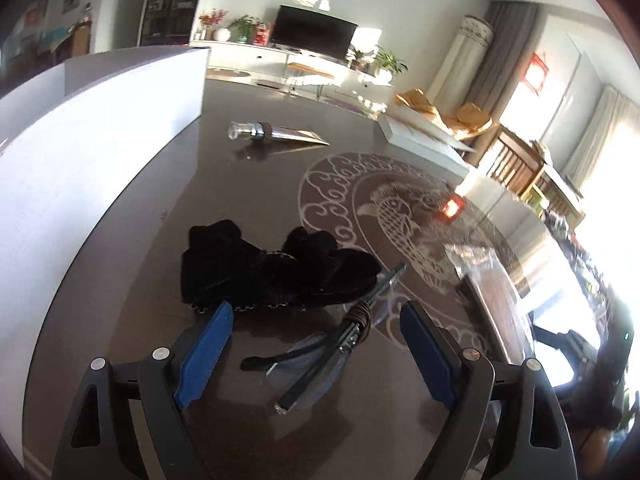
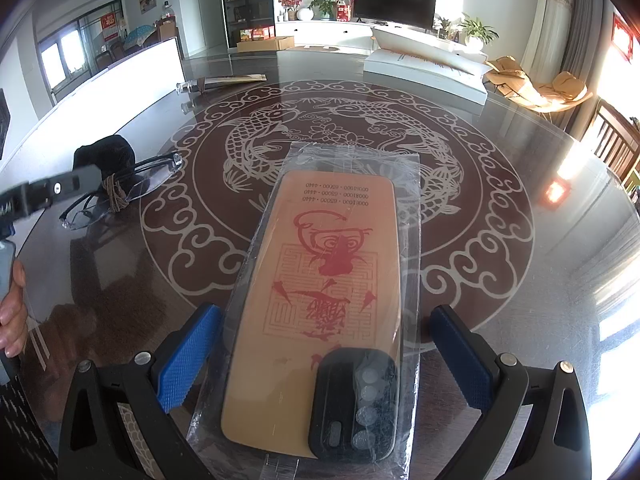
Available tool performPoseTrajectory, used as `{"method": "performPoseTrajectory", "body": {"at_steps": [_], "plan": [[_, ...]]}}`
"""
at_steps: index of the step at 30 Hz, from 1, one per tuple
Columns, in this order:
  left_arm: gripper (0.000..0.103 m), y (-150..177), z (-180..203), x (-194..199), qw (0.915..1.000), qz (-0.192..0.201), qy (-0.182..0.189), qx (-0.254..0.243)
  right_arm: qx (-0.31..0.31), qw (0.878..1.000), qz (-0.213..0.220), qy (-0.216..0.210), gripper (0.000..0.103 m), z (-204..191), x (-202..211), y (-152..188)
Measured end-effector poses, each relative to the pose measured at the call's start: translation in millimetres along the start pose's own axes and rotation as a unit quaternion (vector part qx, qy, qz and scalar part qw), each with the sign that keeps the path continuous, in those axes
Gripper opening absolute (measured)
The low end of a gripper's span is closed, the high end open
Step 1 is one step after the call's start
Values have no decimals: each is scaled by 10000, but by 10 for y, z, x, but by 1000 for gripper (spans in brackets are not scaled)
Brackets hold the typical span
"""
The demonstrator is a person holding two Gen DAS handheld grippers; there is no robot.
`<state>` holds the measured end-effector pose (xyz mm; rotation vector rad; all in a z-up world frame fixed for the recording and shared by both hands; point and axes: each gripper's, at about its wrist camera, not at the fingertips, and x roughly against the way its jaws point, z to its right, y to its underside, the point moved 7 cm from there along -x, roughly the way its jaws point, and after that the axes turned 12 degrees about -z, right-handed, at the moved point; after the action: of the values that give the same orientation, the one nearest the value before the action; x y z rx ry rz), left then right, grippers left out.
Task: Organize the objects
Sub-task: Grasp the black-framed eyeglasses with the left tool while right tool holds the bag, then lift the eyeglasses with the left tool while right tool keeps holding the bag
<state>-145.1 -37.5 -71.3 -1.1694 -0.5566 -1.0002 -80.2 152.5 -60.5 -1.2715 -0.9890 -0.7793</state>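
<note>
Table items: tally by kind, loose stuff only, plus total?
Eyeglasses: 1
Black cloth item: 1
Tube with clear cap: 1
Phone case in clear wrapper: 1
White flat box: 1
Total: 5
Both hand-held grippers, left and right, are open.
</note>
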Motion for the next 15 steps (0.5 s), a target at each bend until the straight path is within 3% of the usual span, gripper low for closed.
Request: {"method": "performPoseTrajectory", "body": {"at_steps": [3,6,10,15], "plan": [[86,13,-139,59,9986,-41,333,419,0,10000,0,0,103,0,0,-1],[86,21,-143,154,9977,80,470,490,1,10000,0,0,103,0,1,0],[86,52,-3,186,9983,74,534,226,0,10000,0,-1,103,-1,0,0],[86,115,209,52,9980,-273,518,-254,0,10000,0,-1,103,-1,3,1]]}}
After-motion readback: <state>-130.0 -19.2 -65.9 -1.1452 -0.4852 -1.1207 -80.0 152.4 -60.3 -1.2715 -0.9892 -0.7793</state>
